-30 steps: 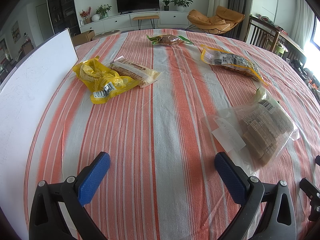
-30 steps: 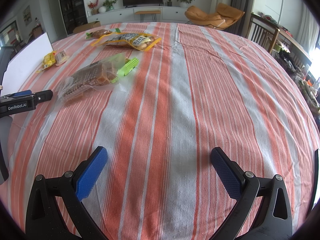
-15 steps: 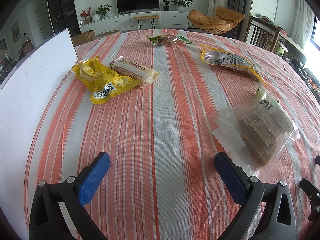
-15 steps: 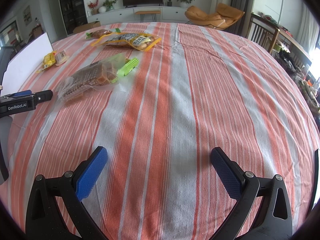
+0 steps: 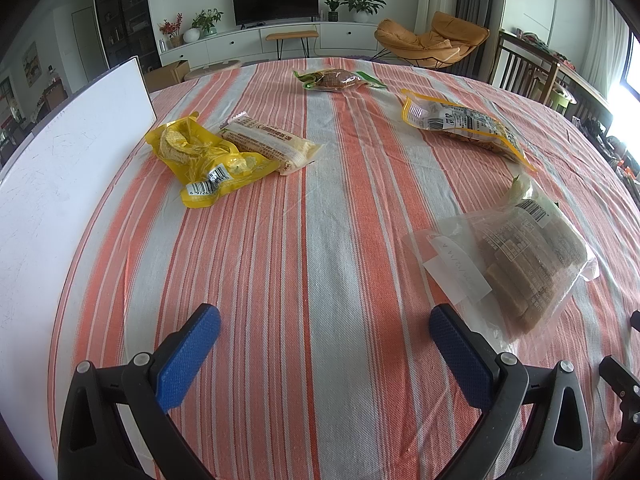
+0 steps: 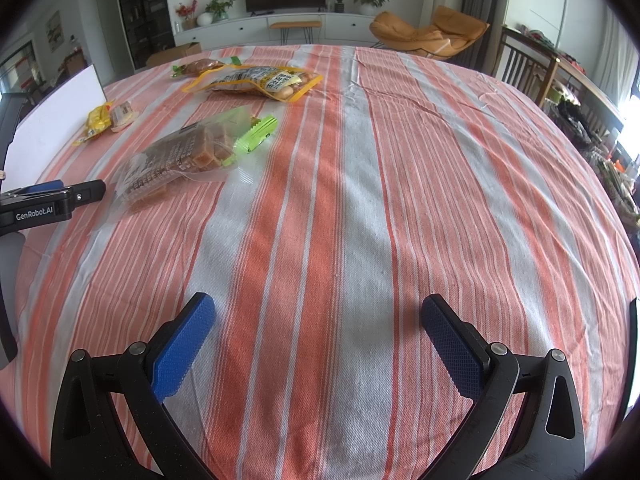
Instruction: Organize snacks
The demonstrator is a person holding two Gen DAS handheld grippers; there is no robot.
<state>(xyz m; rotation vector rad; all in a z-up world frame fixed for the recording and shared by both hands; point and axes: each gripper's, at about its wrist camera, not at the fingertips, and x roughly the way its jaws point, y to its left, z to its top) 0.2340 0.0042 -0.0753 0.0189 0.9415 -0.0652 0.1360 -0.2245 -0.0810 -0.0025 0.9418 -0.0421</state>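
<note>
- Left wrist view: our left tool [image 5: 324,330] hangs over the striped counter [image 5: 320,240] with its blue pads spread wide and nothing between them. The snacks lie scattered — a clear bag of brown bars [image 5: 516,264] just ahead and to the right, a yellow packet [image 5: 204,160] touching a pale wrapped bar [image 5: 272,144] further off on the left, a yellow-edged pouch [image 5: 464,126] far right, and a green-ended packet [image 5: 336,79] at the far edge. A white board [image 5: 60,184] stands along the left side.
- Right wrist view: our right tool [image 6: 318,324] is likewise splayed and empty over bare cloth, well apart from every snack. The clear bag of brown bars [image 6: 180,160] sits to the left with a green clip [image 6: 256,134] at its mouth; the yellow-edged pouch [image 6: 256,82] lies beyond it.
- Risks, as we judge them: the clear bag is slack, so pinching only the loose film could let the bars sag or slide — and dragging it may bunch the cloth. The two tools sit close on that side and could collide if both reach for it.
- Containers: we see no tray or box for gathering. The bags themselves hold the food: brown blocks in the clear one, what look like nuts in the pouch.
</note>
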